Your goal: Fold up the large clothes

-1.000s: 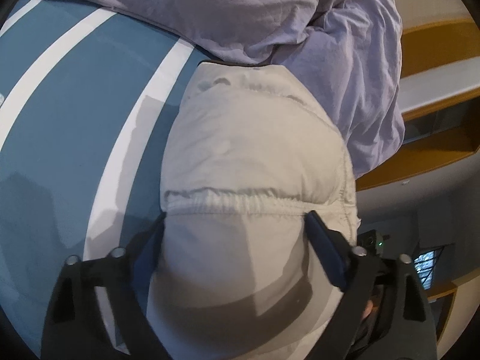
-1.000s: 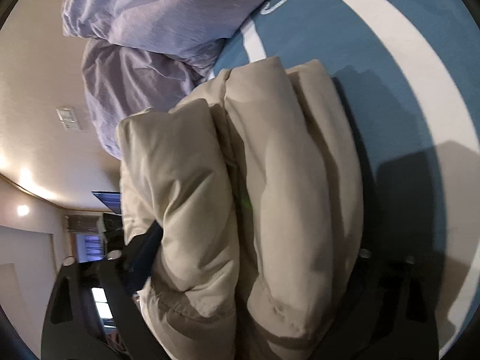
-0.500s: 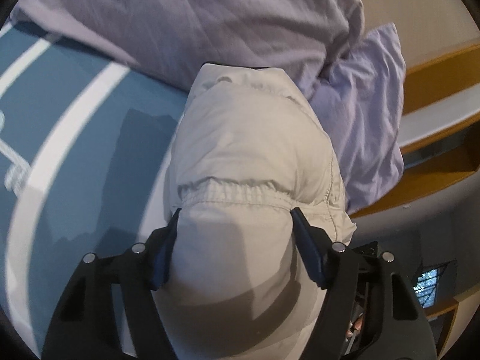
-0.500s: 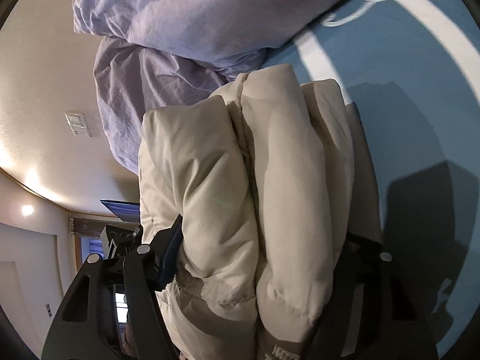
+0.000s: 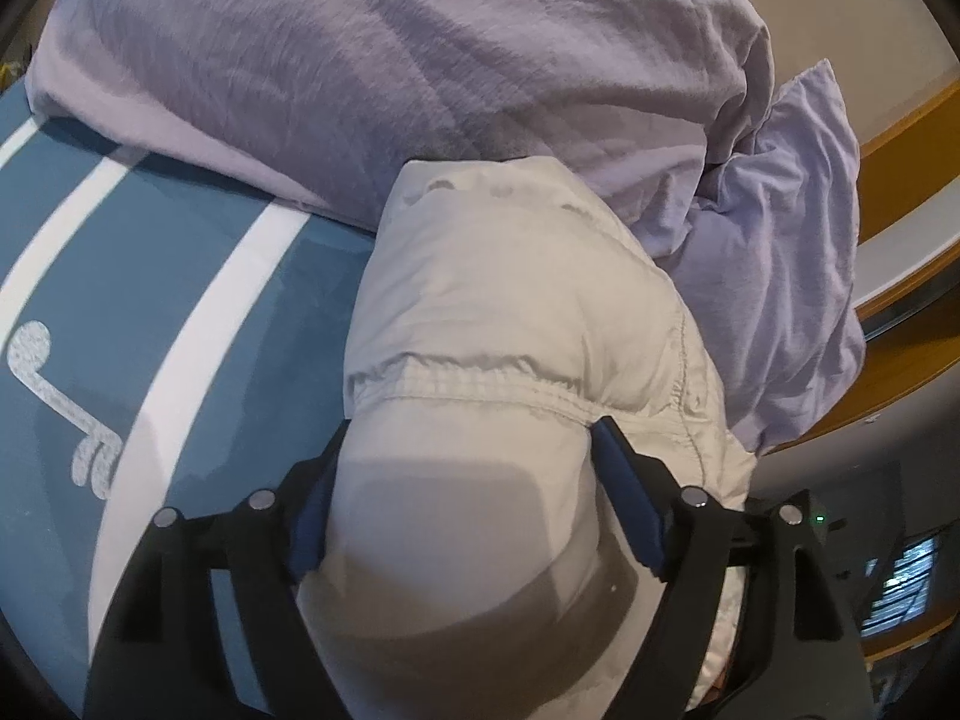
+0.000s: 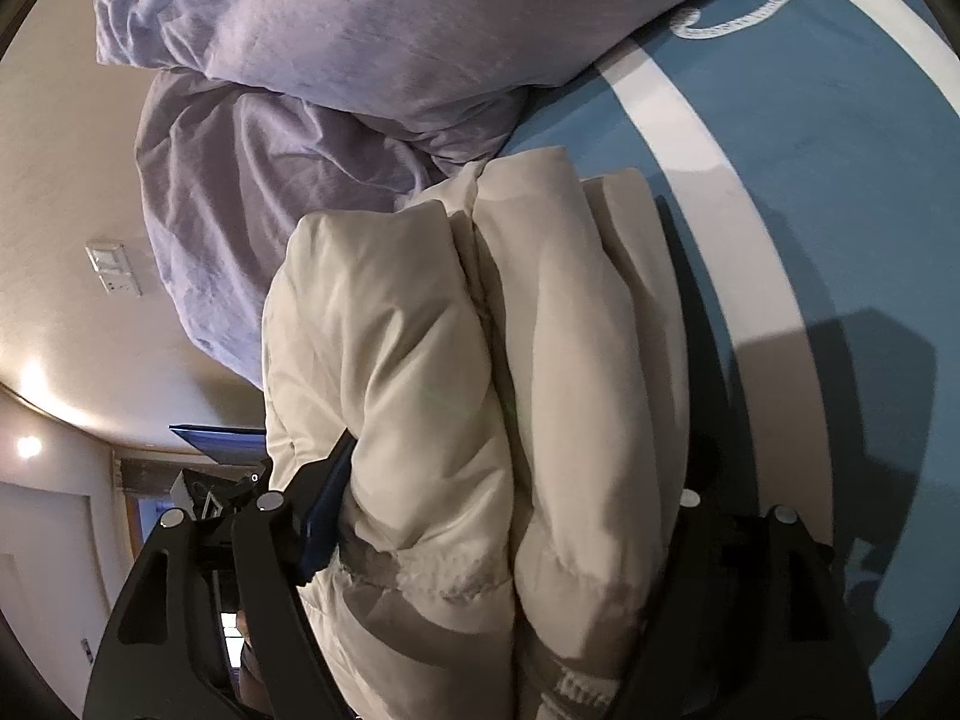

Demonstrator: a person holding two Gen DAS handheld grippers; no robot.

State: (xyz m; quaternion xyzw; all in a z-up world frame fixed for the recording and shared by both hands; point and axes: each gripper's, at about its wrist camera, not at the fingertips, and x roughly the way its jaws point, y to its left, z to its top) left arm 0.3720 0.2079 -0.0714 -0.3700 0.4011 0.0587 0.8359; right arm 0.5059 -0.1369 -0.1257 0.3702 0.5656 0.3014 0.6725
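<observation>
Both clamped wide, jaws just eased apart: left gripper (image 5: 474,480) and right gripper (image 6: 516,516) grasping folded cream puffy jacket (image 5: 516,312); crumpled lilac duvet (image 5: 390,72) just ahead.

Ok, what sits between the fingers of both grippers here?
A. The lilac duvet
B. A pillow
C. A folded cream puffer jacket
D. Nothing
C: the folded cream puffer jacket fills the gap of the left gripper and the right gripper, with the lilac duvet lying beyond.

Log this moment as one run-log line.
left hand-held gripper: shut on folded jacket | right hand-held gripper: shut on folded jacket | beside lilac duvet
</observation>
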